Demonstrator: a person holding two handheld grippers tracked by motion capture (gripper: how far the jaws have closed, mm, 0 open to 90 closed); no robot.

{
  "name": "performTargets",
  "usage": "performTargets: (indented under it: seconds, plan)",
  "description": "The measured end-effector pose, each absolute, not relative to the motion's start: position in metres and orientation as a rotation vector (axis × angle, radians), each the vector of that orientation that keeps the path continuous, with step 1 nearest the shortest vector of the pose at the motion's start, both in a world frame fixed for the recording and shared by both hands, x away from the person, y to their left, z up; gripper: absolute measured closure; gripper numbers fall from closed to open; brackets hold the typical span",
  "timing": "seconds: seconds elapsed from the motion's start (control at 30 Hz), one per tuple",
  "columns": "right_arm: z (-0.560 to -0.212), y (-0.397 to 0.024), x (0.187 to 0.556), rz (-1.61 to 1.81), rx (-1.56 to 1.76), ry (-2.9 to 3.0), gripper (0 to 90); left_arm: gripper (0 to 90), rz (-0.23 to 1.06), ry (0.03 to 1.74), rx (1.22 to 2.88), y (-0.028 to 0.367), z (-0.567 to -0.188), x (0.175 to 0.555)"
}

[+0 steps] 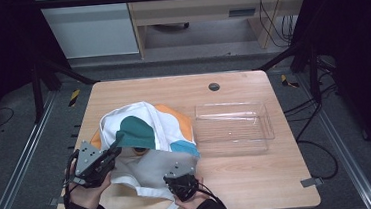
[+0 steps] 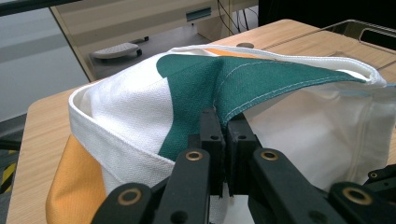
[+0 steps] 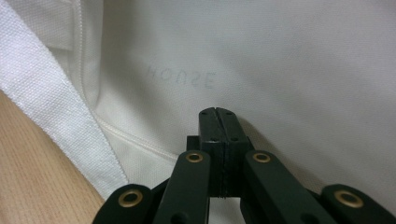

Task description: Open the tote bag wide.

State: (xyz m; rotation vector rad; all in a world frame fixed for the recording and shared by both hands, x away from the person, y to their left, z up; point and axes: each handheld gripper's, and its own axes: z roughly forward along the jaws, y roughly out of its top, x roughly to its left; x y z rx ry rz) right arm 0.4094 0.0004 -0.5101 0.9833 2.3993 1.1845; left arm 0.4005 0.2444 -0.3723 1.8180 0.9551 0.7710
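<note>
Canvas bag (image 2: pixel 196 88) pinched in left claw (image 2: pixel 227 122), beside clear tray (image 1: pixel 234 128).

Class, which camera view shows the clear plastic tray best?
The high view: the whole tray sits right of the cloth bag on the table. The left gripper view catches one corner. The right gripper view faces white fabric.

We see a light wooden table (image 1: pixel 259 179) with rounded corners on grey carpet (image 1: pixel 21 147). Beyond the table stands a pale wooden desk (image 1: pixel 191 9), cables (image 1: pixel 275 24) hanging at its right end, a white panel (image 1: pixel 92 26) at its left.
</note>
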Motion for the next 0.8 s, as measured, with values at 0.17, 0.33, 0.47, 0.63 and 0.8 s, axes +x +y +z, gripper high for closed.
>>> performTargets:
  seconds: [0.17, 0.33, 0.47, 0.63, 0.8]
  plan:
    - [-0.51, 0.001, 0.408, 1.174, 0.981, 2.392, 90.0, 87.3, 0.768, 0.955, 1.809, 0.244, -0.368, 0.402]
    - [-0.51, 0.002, 0.407, 1.17, 0.977, 2.39, 90.0, 87.4, 0.77, 0.952, 1.793, 0.245, -0.362, 0.402]
    - [-0.51, 0.002, 0.408, 1.176, 0.985, 2.391, 90.0, 87.5, 0.763, 0.953, 1.769, 0.248, -0.355, 0.404]
    - [-0.51, 0.002, 0.408, 1.176, 0.98, 2.393, 90.0, 87.5, 0.761, 0.954, 1.745, 0.25, -0.349, 0.407]
    - [-0.51, 0.002, 0.408, 1.173, 0.978, 2.392, 90.0, 87.6, 0.76, 0.955, 1.725, 0.25, -0.342, 0.413]
